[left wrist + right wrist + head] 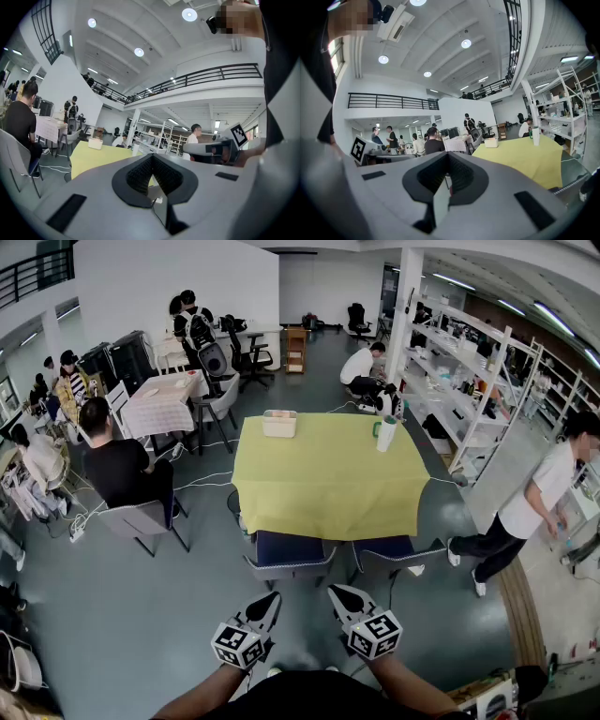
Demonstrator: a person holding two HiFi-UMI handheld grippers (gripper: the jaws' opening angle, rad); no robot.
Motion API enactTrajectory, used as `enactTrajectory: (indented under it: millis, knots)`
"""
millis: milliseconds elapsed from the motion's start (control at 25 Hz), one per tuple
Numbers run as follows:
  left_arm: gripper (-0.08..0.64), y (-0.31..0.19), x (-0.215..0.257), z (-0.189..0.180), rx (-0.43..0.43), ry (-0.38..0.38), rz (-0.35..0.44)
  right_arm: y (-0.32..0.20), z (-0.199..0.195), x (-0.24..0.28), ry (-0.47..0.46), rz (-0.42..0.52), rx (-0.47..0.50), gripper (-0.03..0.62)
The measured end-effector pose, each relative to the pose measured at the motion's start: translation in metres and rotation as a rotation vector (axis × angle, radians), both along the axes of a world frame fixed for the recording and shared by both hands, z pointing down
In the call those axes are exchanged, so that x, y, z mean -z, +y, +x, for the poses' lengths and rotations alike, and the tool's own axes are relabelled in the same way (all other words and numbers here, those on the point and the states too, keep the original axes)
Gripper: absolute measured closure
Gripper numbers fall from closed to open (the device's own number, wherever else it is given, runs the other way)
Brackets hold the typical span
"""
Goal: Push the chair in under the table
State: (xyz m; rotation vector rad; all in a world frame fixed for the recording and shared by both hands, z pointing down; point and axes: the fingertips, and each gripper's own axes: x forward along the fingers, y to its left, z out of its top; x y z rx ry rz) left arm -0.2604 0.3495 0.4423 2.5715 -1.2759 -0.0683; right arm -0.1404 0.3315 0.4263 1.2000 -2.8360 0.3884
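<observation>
The yellow tablecloth [328, 474] hides the legs beneath it and the far parts of two chairs: the left chair [289, 557] at 12 o'clock, the right chair [394, 549] at 1 o'clock. My forearms [202, 697] are cut off at 6 o'clock.

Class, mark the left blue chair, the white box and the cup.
left blue chair [286, 548]: head view, on its blue padding.
white box [279, 426]: head view, on its front wall.
cup [386, 437]: head view, on its body.
</observation>
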Motion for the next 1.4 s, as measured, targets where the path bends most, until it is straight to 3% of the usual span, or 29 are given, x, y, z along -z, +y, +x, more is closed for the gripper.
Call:
enactTrajectory:
  millis: [1160, 1400]
  knots:
    - [0.551, 0.004, -0.008, -0.049, -0.036, 0.01, 0.007, 0.008, -0.047, -0.001, 0.056, 0.037, -0.039, 0.578]
    - [0.551, 0.011, -0.008, -0.061, -0.04, 0.017, -0.001, 0.015, -0.052, 0.003, 0.014, 0.027, -0.059, 0.578]
